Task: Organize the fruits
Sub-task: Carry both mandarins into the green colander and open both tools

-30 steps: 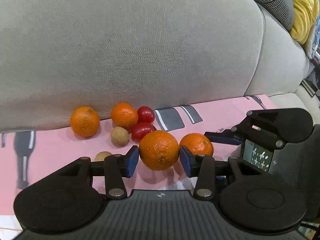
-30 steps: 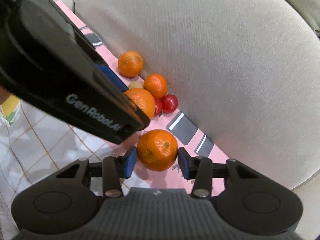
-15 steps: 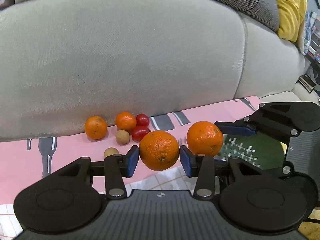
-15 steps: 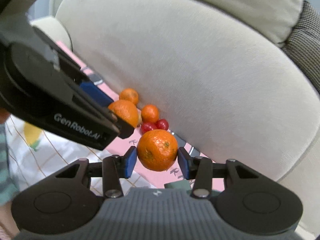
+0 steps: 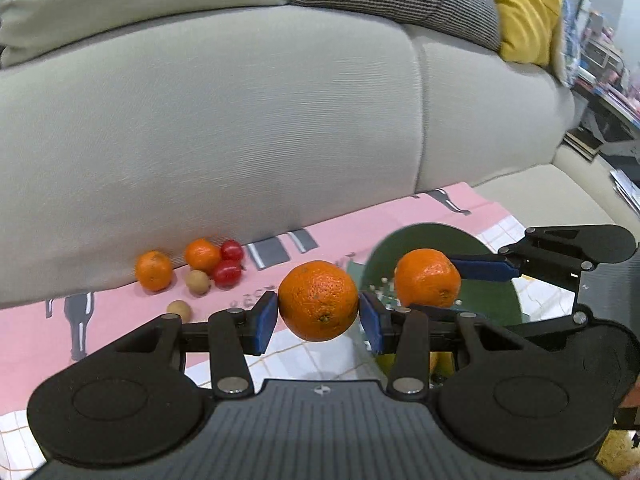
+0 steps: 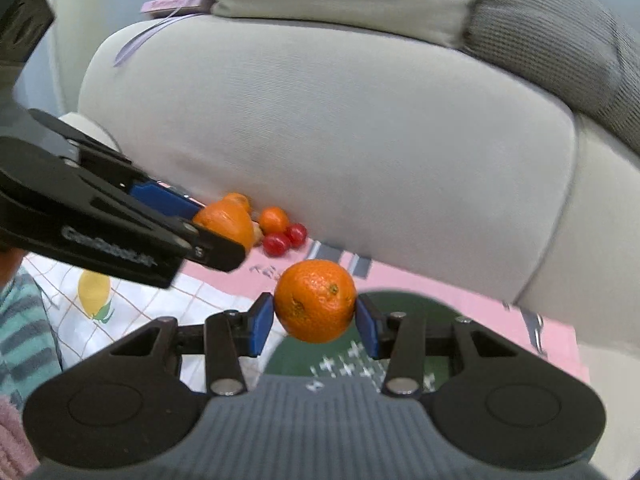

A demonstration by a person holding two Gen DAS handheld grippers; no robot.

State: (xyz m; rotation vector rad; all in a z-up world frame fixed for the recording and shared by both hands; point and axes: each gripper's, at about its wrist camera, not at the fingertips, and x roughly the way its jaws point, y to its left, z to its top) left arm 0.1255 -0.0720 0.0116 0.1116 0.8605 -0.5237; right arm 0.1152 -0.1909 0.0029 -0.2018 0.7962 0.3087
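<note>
Left tool (image 5: 319, 318): blue pads pressed onto an orange (image 5: 318, 300), lifted clear of the pink cloth (image 5: 120, 320). Right tool (image 6: 315, 322): likewise clamped around a second orange (image 6: 315, 301), raised over a dark green plate (image 6: 404, 312); same tool and fruit seen from the side at right of the left view, over the plate. Against the grey sofa back (image 5: 240, 140), on the cloth: two small oranges (image 5: 153, 271), two red tomatoes (image 5: 227, 273), two brownish round fruits (image 5: 197, 282), possibly longans, hard to tell through blur. Yellow cushion (image 5: 524, 8) at upper right.
</note>
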